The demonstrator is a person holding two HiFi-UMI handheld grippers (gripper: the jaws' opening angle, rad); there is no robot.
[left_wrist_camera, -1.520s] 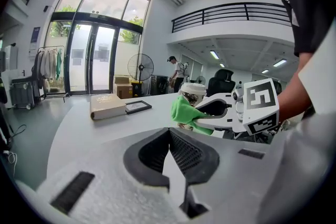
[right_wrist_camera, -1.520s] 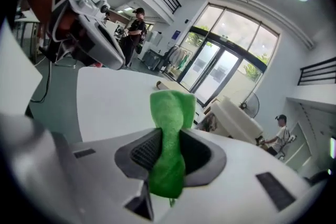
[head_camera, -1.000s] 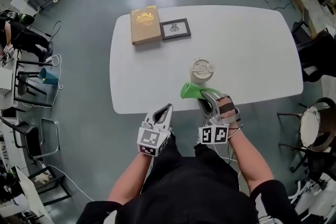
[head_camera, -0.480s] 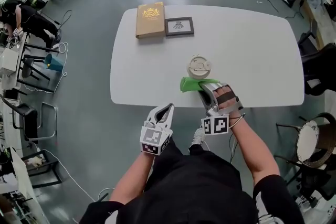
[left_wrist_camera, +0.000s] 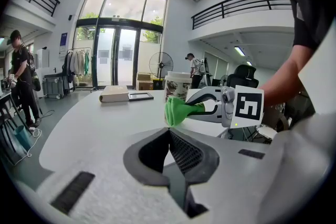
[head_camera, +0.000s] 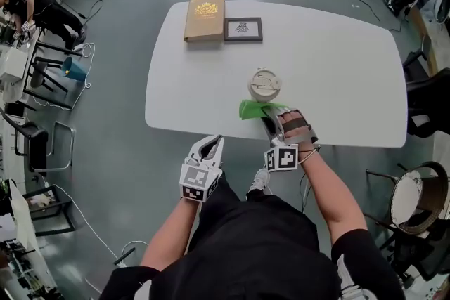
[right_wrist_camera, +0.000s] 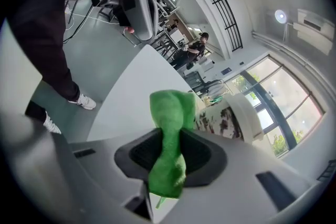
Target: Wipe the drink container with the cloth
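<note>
A lidded paper drink cup (head_camera: 265,85) with a printed wall stands upright on the white table (head_camera: 337,60), near its front edge. My right gripper (head_camera: 269,119) is shut on a green cloth (head_camera: 253,109), which bunches out past the jaws beside the cup's near side; touching or not, I cannot tell. In the right gripper view the cloth (right_wrist_camera: 169,139) is pinched between the jaws with the cup (right_wrist_camera: 231,118) just right of it. My left gripper (head_camera: 209,146) hangs off the table's front edge, jaws shut and empty. From the left gripper view the cloth (left_wrist_camera: 176,110) and cup (left_wrist_camera: 177,85) lie ahead.
A tan book (head_camera: 204,17) and a small dark picture frame (head_camera: 243,29) lie at the table's far left. Chairs and stools stand around on the grey floor, with a round stool (head_camera: 408,197) at the right. People stand at the room's edges.
The right gripper with the cloth has stayed beside the cup while the view shifted slightly. The left gripper has not visibly changed.
</note>
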